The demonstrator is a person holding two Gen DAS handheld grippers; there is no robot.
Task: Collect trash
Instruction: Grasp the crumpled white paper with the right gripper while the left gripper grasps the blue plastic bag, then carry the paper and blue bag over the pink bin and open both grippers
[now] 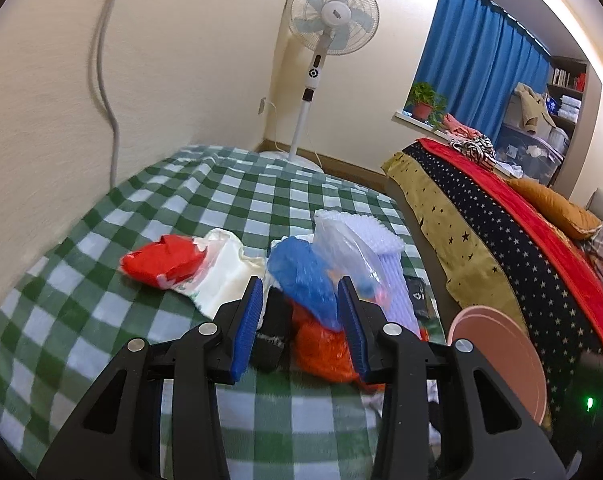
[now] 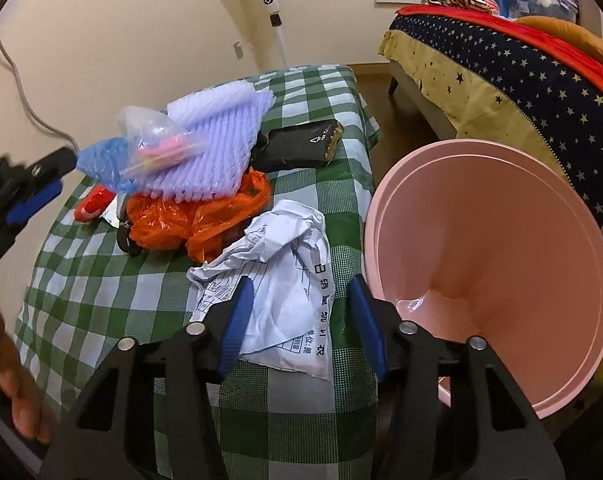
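**Trash pile approached, pink bin still empty**

The collecting is judged to be at its start: the pink bin is seen empty at the right edge of the table, and all the trash is still heaped on the checked cloth.

The right gripper is held spread, with a crumpled paper lying between its blue fingers at the near edge of the table, just beside the bin. Nothing is pinched yet. The left gripper is likewise spread, aimed at the middle of the pile, where a blue bag and an orange bag are framed between its fingers; whether either is touched cannot be told.

The next move is judged to call for the right fingers to be lowered and pressed together on the paper, which should crush easily and weigh little, and then carried the short way right to the bin. The thin bags may slip or drag neighbours along.

Further back in the pile a purple foam sheet, a clear bag, a black packet and a red wrapper are seen.

The table is covered by a green-and-white cloth and stands against a cream wall. A standing fan is placed at the far end, a bed with star-patterned covers to the right, and blue curtains beyond.
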